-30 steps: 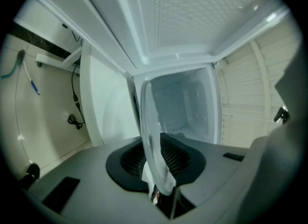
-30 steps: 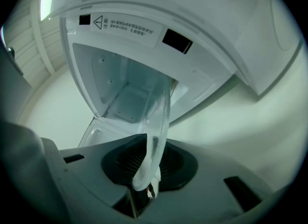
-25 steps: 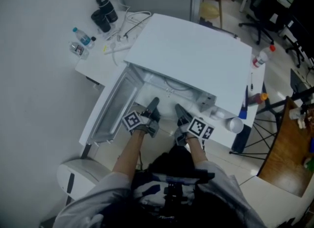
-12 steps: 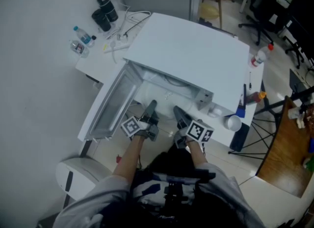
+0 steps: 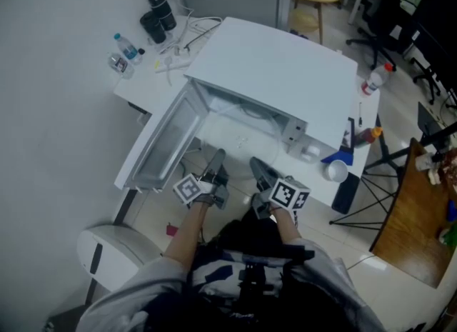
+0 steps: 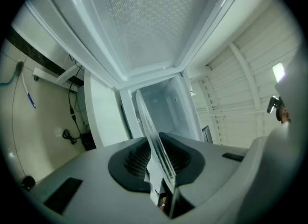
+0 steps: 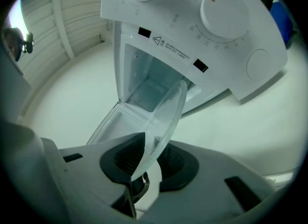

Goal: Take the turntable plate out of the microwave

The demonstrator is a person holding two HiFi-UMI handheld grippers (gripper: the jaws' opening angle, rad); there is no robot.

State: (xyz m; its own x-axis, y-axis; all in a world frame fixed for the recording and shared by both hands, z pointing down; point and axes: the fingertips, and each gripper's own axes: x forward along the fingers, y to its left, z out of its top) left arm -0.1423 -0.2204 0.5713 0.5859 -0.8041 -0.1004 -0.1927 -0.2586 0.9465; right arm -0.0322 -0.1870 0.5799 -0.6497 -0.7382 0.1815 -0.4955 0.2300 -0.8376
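Observation:
The clear glass turntable plate (image 5: 238, 143) hangs in front of the open white microwave (image 5: 278, 73), held between my two grippers. My left gripper (image 5: 217, 156) is shut on the plate's left rim. In the left gripper view the plate (image 6: 153, 130) runs edge-on between the dark pads of the gripper (image 6: 160, 156). My right gripper (image 5: 255, 163) grips the right rim. Its jaws have just been opening slightly, with the plate (image 7: 166, 116) still between the pads of the gripper (image 7: 150, 158). The microwave door (image 5: 161, 148) stands swung open at the left.
Water bottles (image 5: 125, 53), black cups (image 5: 158, 13) and cables (image 5: 187, 36) lie on the table behind the microwave. A white cup (image 5: 334, 171) and a bottle (image 5: 373, 81) stand to its right. A white bin (image 5: 107, 252) sits low left, a wooden table (image 5: 421, 216) at the right.
Both grippers have drawn back from the microwave's mouth toward me and risen a little, bringing the plate with them.

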